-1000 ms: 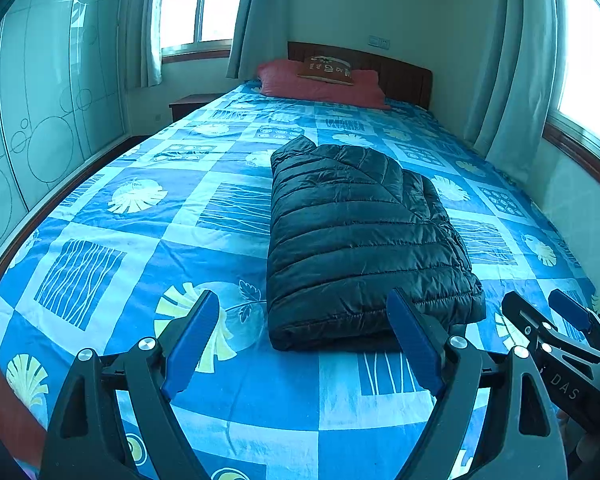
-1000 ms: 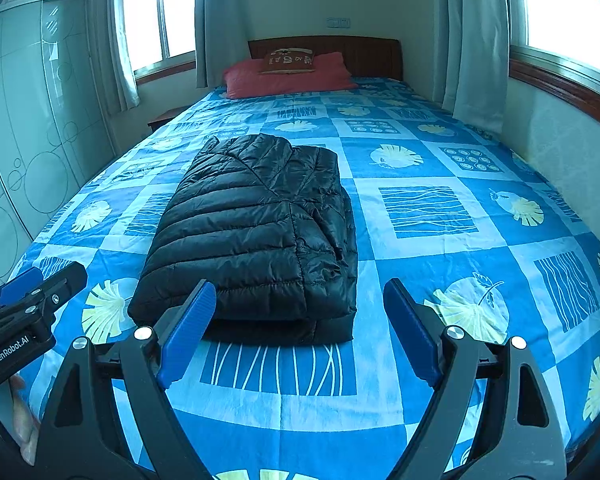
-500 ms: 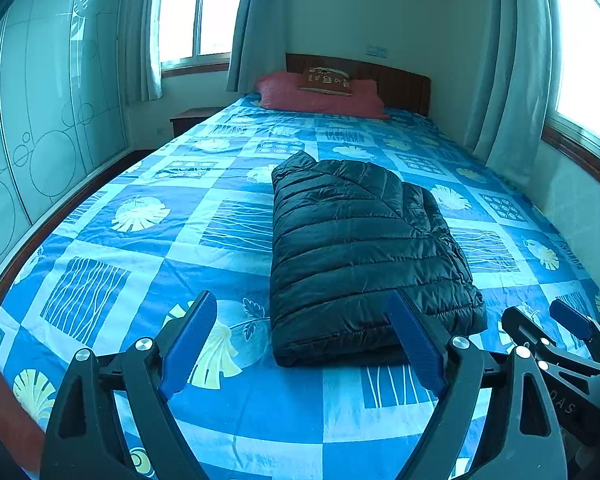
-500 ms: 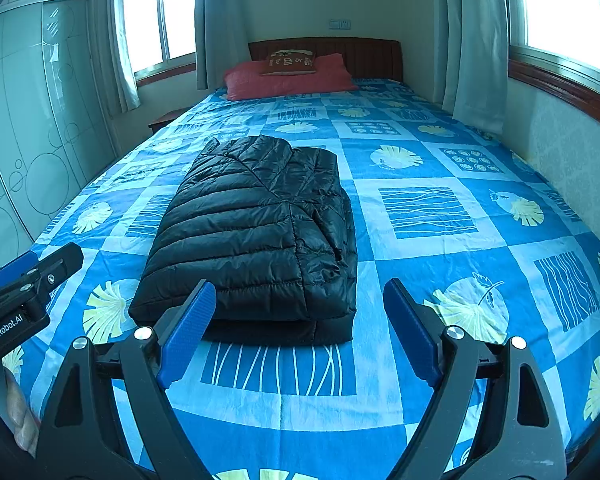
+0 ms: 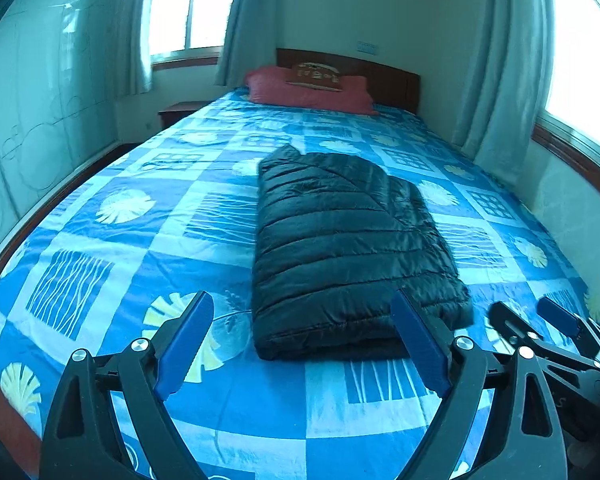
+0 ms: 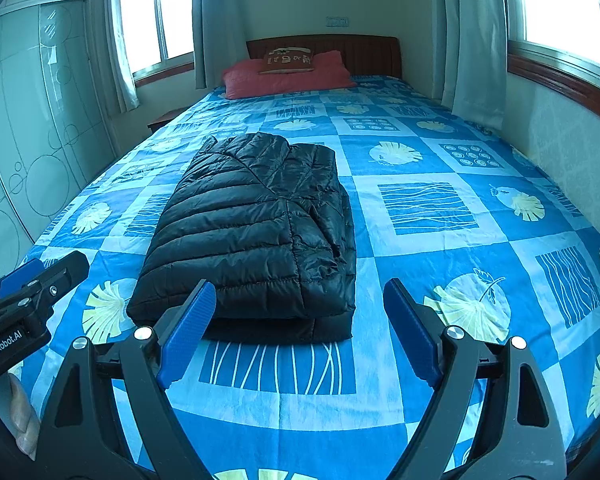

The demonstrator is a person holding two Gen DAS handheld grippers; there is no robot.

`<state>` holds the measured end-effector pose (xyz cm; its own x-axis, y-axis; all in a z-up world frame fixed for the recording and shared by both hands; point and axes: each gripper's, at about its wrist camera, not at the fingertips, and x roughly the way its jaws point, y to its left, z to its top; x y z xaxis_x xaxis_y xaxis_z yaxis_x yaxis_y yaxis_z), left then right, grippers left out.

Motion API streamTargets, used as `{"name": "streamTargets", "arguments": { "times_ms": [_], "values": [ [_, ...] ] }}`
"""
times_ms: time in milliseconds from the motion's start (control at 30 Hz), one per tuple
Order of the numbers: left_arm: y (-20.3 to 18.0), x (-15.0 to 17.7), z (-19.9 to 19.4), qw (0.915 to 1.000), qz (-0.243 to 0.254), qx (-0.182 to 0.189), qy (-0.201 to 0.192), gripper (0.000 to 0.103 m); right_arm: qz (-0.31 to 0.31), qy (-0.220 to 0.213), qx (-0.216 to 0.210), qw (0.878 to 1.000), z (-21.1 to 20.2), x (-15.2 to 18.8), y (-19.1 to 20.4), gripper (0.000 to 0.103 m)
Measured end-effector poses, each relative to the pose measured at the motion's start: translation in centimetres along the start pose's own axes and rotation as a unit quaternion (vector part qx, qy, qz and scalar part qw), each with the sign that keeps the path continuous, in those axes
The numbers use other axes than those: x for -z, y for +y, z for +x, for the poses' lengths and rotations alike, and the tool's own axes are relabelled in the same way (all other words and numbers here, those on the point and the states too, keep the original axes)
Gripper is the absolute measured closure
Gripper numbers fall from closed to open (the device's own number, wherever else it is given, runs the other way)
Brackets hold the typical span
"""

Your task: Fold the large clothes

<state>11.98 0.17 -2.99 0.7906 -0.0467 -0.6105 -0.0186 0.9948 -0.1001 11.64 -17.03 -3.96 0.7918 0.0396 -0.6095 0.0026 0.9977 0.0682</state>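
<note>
I see the black quilted puffer jacket (image 6: 256, 228) folded into a thick, shiny rectangle, lying mid-bed on the blue patterned bedspread (image 6: 428, 204). My left gripper (image 5: 300, 344) and right gripper (image 6: 296, 328) both hover near its close edge, blue-padded fingers (image 6: 188, 332) spread wide, holding nothing.
</note>
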Motion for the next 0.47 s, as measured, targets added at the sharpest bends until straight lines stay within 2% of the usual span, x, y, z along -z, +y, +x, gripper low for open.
{"name": "streamTargets", "arguments": {
  "times_ms": [33,100,300,467],
  "values": [
    [0.0,0.0,0.1,0.9999,0.002,-0.012,0.0,0.014,0.001,0.0,0.0,1.0,0.1,0.0,0.0,0.018],
    [0.0,0.1,0.2,1.0,0.006,-0.004,0.0,0.014,0.002,0.003,-0.001,1.0,0.2,0.2,-0.1,0.018],
    [0.0,0.0,0.5,0.9997,0.019,-0.012,-0.007,0.014,0.004,0.006,0.0,1.0,0.6,0.1,-0.6,0.018],
    [0.9,0.0,2.1,0.9997,0.013,-0.014,0.015,0.014,0.012,0.009,0.008,1.0,1.3,0.0,-1.6,0.018]
  ]
}}
